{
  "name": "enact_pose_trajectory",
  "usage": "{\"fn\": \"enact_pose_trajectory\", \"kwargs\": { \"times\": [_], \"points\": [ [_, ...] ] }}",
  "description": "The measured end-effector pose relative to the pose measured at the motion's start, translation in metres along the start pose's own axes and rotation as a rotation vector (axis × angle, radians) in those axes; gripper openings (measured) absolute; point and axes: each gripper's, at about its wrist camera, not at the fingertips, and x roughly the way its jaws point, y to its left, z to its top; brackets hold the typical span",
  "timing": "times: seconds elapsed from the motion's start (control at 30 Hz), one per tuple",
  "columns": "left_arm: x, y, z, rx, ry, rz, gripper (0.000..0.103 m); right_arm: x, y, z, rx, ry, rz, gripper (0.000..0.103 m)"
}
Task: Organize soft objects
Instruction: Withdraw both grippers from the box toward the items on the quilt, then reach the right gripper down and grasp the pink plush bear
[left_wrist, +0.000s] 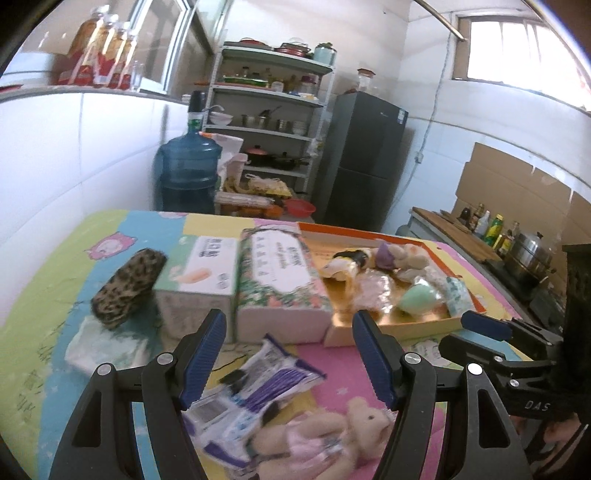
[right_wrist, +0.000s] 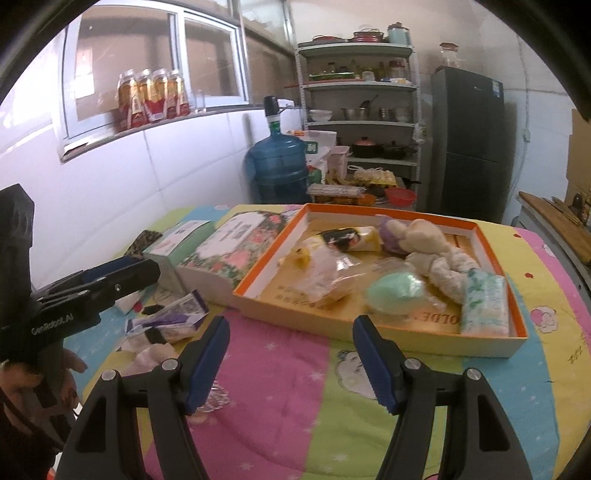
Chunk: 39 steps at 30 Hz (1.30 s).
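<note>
Pink-dressed plush bear (left_wrist: 332, 439) partly hidden behind left tongs (left_wrist: 288, 354), both tongs apart, empty.

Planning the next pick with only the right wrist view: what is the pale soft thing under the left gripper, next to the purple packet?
Observer: It's a small plush bear in a pink dress, lying flat with one side against the purple-and-white packet.
Operator: Is the left gripper holding anything? I only see it side-on.
Observer: No. The left gripper is open with nothing between its fingers, above the bear and the packet.
Operator: And the leopard-print thing at far left, is it on the cover itself?
Observer: No. The leopard-print item rests tilted on a white soft pack, which your view hides.
</note>
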Motion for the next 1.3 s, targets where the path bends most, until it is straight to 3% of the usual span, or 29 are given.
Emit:
{"fn": "enact_pose_trajectory", "kwargs": {
  "times": [0.5,0.67,0.8,0.93,1.03,1.17,1.3],
  "points": [
    [-0.024,0.058,-0.025,-0.071,-0.012,0.059,0.072,0.014,0.039,-0.018,-0.121,0.067,0.107,0.069],
    [-0.026,0.072,-0.031,-0.094,-0.003,0.078,0.072,0.019,0.054,-0.03,-0.272,0.134,0.217,0.069],
    [-0.027,0.078,-0.035,-0.107,0.0,0.088,0.072,0.02,0.075,-0.048,-0.516,0.181,0.225,0.069],
    [-0.026,0.08,-0.035,-0.122,0.0,0.089,0.072,0.024,0.091,-0.061,-0.673,0.182,0.23,0.069],
    [-0.026,0.079,-0.035,-0.115,0.002,0.098,0.072,0.032,0.092,-0.061,-0.701,0.175,0.216,0.069],
    [-0.024,0.079,-0.034,-0.114,0.003,0.105,0.072,0.043,0.083,-0.047,-0.68,0.185,0.266,0.069],
    [-0.023,0.082,-0.034,-0.121,0.004,0.111,0.072,0.051,0.087,-0.039,-0.748,0.216,0.325,0.069]
  ]
}}
